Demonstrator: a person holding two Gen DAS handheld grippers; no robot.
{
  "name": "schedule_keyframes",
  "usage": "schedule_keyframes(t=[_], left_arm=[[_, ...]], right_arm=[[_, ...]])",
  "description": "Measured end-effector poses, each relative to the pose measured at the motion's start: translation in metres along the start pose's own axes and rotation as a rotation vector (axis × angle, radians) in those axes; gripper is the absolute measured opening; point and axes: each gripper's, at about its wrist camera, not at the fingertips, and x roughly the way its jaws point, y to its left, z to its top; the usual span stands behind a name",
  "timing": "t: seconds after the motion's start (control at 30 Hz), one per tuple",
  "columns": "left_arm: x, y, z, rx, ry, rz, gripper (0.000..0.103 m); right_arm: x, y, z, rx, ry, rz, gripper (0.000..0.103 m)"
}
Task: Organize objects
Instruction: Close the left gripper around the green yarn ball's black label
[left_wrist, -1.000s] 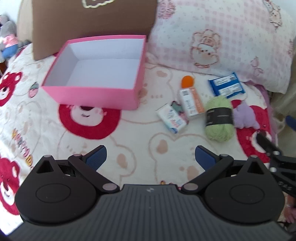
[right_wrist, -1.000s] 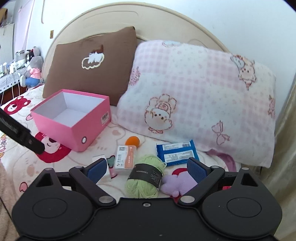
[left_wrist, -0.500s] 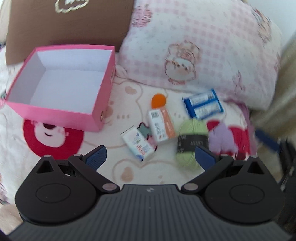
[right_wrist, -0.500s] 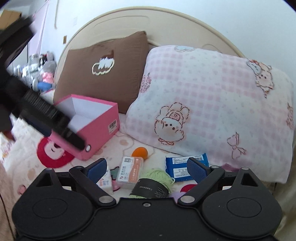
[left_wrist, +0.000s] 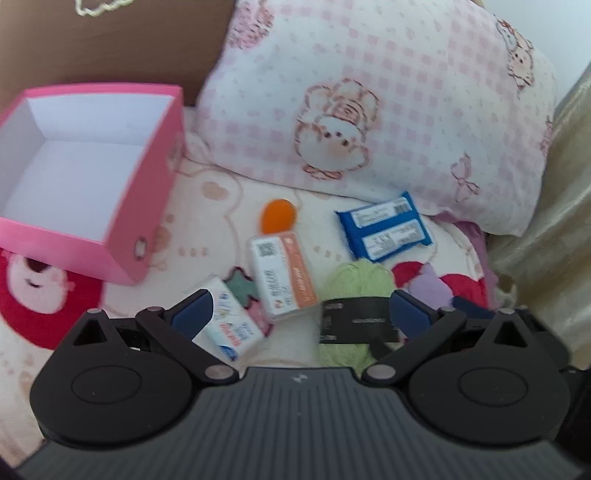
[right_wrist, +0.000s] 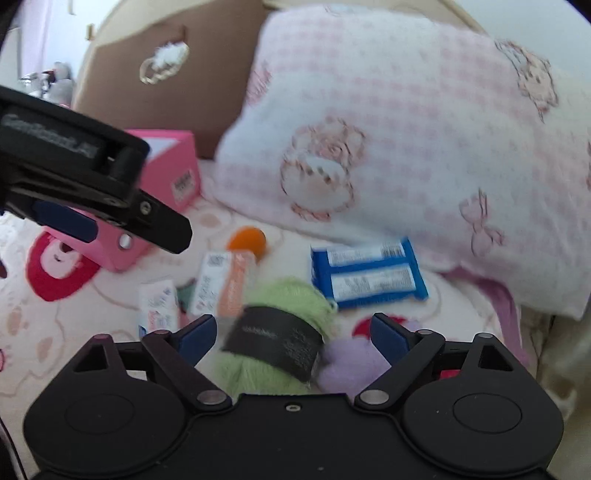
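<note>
Both wrist views are showing motion blur. The left gripper (left_wrist: 299, 314) is hovering above the bed (left_wrist: 207, 229) with its jaws spread wide apart and nothing between the pads. The right gripper (right_wrist: 293, 334) is likewise hanging with its jaws wide apart, gripping nothing; the green yarn ball (right_wrist: 280, 332) is showing in the gap between its blue pads (right_wrist: 386, 338), lying on the bedding below them.

The pink box (left_wrist: 110, 218) is sitting open and upright at 10 o'clock in the left wrist view, its white interior showing no contents. The loose items are lying in a cluster to the box's right, in front of the pink checked pillow (left_wrist: 369, 110):
- orange ball (left_wrist: 277, 215) at 12 o'clock of the cluster, touching the top end of the white-and-orange carton (left_wrist: 282, 280);
- blue wrapped packet (left_wrist: 384, 230) at 2 o'clock, just beside the pillow's lower edge;
- yarn ball with its black band at 4 o'clock;
- purple plush piece (right_wrist: 345, 363) at 3 o'clock of the yarn, touching it;
- small white carton (left_wrist: 229, 325) at 8 o'clock, partly over a dark green piece (left_wrist: 242, 290) whose kind I cannot tell.

The brown cushion (right_wrist: 192, 92) is leaning behind the box. In the right wrist view the left gripper's black finger is crossing in front of the box at 9 o'clock.
</note>
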Motion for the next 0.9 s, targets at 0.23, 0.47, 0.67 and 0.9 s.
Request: schedule_keyframes(t=[0.23, 0.47, 0.67, 0.9], left_arm=[[0.029, -0.006, -0.008, -0.036, 0.066, -0.15, 0.101], [0.055, 0.003, -0.021, -0.079, 0.101, -0.211, 0.097], [0.069, 0.016, -0.032, -0.118, 0.106, -0.262, 0.086], [0.079, 0.012, -0.04, -0.147, 0.058, -0.254, 0.053]], right_arm=[[0.018, -0.017, -0.024, 0.144, 0.084, 0.071, 0.091], [0.03, -0.028, -0.026, 0.277, 0.094, 0.217, 0.085], [0.04, -0.024, -0.027, 0.275, 0.126, 0.2, 0.077], [0.051, -0.029, -0.028, 0.288, 0.161, 0.183, 0.069]])
